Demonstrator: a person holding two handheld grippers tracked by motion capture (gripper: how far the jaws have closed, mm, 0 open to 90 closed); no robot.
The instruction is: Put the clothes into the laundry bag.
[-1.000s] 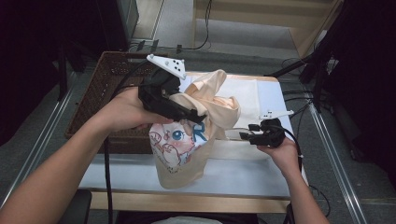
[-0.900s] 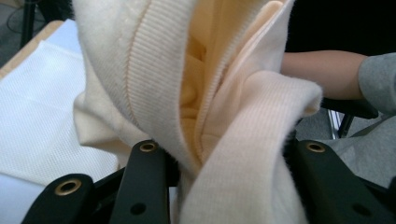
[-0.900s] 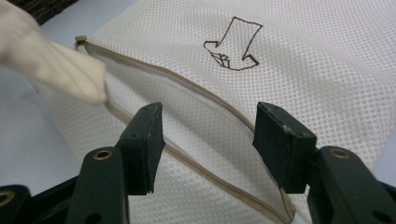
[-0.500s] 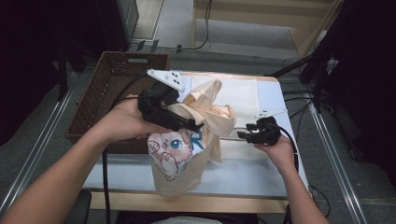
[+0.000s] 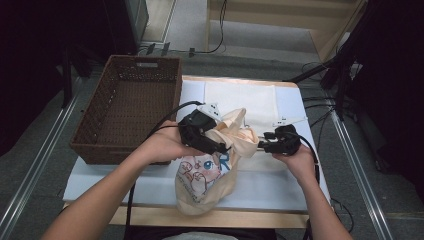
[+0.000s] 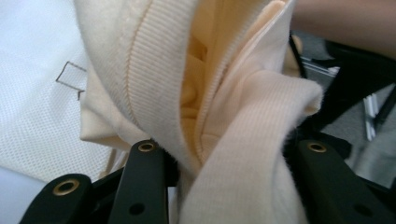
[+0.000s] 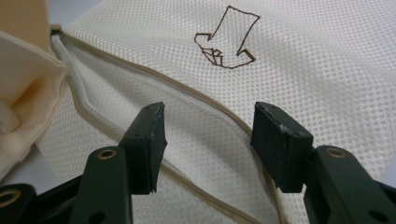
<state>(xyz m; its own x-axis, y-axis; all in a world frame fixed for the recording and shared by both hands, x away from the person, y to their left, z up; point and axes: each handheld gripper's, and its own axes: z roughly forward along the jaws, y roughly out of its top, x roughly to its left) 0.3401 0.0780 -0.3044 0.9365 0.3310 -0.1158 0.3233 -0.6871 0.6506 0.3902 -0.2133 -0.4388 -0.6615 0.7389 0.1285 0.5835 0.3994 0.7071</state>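
Left gripper [image 5: 220, 148] clamped on a bunched cream garment [image 5: 220, 165]; right gripper [image 5: 263, 146] slack-jawed at the mesh laundry bag [image 5: 250, 100].

In the left gripper view the two black jaws squeeze a thick fold of the garment's ribbed cream knit [image 6: 233, 140] between them, the cloth bulging up and over both pads. From above, the garment lies heaped on the white table [image 5: 125, 182] near the person's edge, its cartoon print facing up, between the two hands. The right gripper [image 7: 208, 135] has its jaws apart with nothing pinched, hovering just over the open zipper edge of the mesh bag [image 7: 303, 70], which bears a brown arrow drawing [image 7: 227, 39]; the garment's edge [image 7: 23, 84] shows at that view's left. A brown wicker basket [image 5: 100, 135] stands at the table's left side, beside the left forearm.
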